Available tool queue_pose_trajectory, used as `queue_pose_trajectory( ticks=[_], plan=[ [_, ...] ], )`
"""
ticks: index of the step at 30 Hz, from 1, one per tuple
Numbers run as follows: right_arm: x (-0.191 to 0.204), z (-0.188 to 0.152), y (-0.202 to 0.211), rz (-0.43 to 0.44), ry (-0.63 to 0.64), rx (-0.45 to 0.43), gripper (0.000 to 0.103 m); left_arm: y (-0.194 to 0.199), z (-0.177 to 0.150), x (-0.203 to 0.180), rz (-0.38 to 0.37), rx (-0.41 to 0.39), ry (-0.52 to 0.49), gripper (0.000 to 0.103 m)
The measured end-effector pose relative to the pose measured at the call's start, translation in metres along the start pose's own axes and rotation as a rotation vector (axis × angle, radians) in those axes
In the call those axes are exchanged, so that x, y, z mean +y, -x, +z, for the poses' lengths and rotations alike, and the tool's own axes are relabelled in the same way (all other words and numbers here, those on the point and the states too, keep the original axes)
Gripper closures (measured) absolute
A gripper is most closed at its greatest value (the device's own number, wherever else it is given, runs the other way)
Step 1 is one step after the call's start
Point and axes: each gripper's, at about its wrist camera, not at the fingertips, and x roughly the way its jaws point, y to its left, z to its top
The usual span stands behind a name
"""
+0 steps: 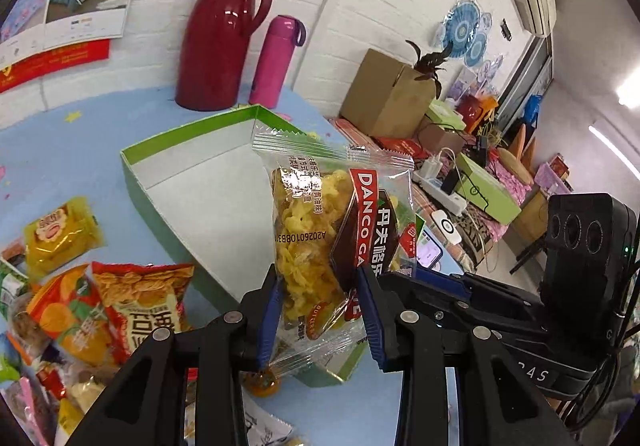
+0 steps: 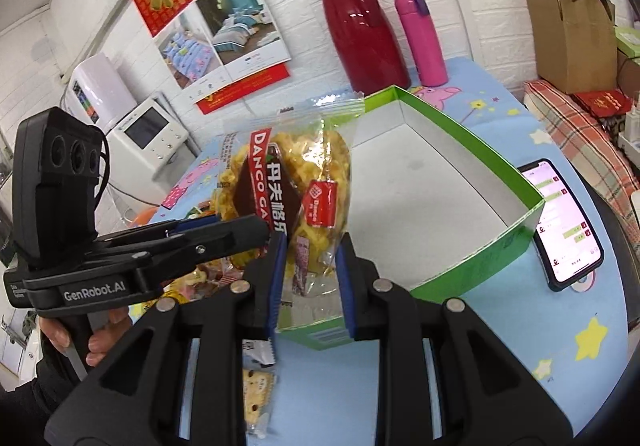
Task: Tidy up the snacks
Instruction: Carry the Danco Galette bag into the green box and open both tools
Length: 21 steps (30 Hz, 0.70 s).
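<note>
Left wrist: left gripper (image 1: pixel 316 310) clamped on clear snack bag (image 1: pixel 320 230), held above empty green box (image 1: pixel 192 181); snack pile (image 1: pixel 92 310) left unsorted on table.

Right wrist: right gripper (image 2: pixel 310 278) clamped on same bag's lower edge; box bare inside, so sorting barely begun.

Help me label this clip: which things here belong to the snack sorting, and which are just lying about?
Job: Danco snack packet, held by both the left gripper and right gripper; green box; loose snack pile.

Lying about: red jug, pink flask, phone, cardboard box.
</note>
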Motion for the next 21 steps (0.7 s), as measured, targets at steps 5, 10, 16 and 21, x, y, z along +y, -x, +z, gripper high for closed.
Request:
queue_pose_trajectory(
  ticks=[5,10,16,21],
  plan=[
    [-0.023,0.005,-0.013,-0.004,-0.033,0.02,0.076,-0.026,0.004,0.002,0.01,0.031,-0.004,0.066],
    [-0.023,0.006,-0.012,-0.081,0.028,-0.01,0.046,-0.023,0.001,0.008,0.068,-0.009,0.003,0.014],
    [-0.017,-0.001,0.005,-0.093,0.051,-0.047,0.035,0.008,-0.006,0.019,0.137,-0.098,0.035,0.007],
    [0.012,-0.007,0.032,-0.056,0.066,-0.081,0.03,0.051,-0.017,0.018,0.176,-0.136,0.044,0.007]
  ],
)
